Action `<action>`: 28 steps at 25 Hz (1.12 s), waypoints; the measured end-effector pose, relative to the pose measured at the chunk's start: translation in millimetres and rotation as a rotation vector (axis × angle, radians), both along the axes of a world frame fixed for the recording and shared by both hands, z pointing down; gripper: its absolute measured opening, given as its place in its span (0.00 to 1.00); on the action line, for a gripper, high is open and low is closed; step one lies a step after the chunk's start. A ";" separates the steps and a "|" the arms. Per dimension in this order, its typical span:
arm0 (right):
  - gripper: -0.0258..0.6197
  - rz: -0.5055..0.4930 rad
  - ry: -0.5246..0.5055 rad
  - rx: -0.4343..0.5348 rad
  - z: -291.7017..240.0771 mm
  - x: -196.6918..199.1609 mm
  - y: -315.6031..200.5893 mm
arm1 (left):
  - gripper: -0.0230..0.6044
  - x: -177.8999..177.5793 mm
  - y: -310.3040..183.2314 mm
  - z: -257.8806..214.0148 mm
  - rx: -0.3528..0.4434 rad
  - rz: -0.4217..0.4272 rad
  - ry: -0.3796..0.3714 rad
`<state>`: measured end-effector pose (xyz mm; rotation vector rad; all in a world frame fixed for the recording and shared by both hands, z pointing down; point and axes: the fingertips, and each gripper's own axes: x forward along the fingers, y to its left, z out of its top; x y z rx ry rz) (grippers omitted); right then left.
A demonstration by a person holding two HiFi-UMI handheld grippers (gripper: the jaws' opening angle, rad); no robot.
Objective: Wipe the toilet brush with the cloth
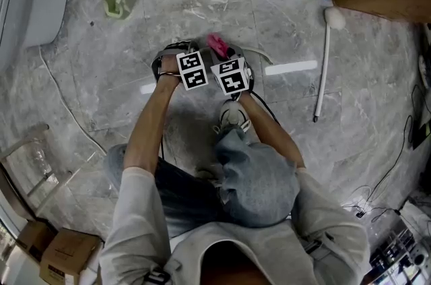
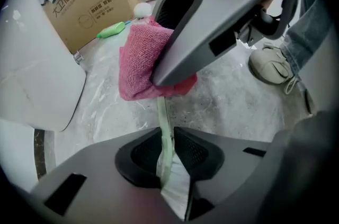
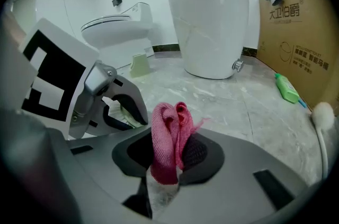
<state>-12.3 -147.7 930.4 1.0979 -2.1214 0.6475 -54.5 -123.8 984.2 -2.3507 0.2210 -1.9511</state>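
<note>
Holding pale green toilet brush (image 2: 163, 119) clamped in left gripper (image 2: 168, 157) above floor (image 1: 94, 81); pinching pink cloth (image 3: 167, 133), bunched against brush's far end, in right gripper (image 3: 165, 162); advising steady brush, firm cloth pressure, full-length strokes

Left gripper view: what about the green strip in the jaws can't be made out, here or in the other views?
- Green strip, far end: left gripper view, covered by the cloth and the right hand-held gripper.
- Head view: both grips are hidden under the marker cubes.
- Right gripper view: only a sliver of the strip shows, inside the left hand-held gripper.
</note>
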 end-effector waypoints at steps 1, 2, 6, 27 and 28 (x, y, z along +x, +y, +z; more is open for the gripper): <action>0.22 -0.003 0.002 -0.001 0.8 0.5 0.4 | 0.17 -0.1 0.0 0.2 0.000 0.002 -0.002; 0.22 0.001 0.004 -0.001 1.6 3.3 0.3 | 0.17 -0.2 -0.3 0.4 -0.001 0.004 -0.003; 0.22 0.058 0.022 0.000 7.2 31.8 0.2 | 0.17 -0.9 -0.8 0.8 -0.004 0.001 -0.003; 0.22 0.373 0.189 -0.025 13.3 206.6 25.0 | 0.17 0.2 -1.8 3.2 -0.009 -0.008 -0.012; 0.22 0.370 0.186 -0.019 11.3 202.2 22.8 | 0.17 0.0 -1.8 3.4 -0.009 -0.008 -0.013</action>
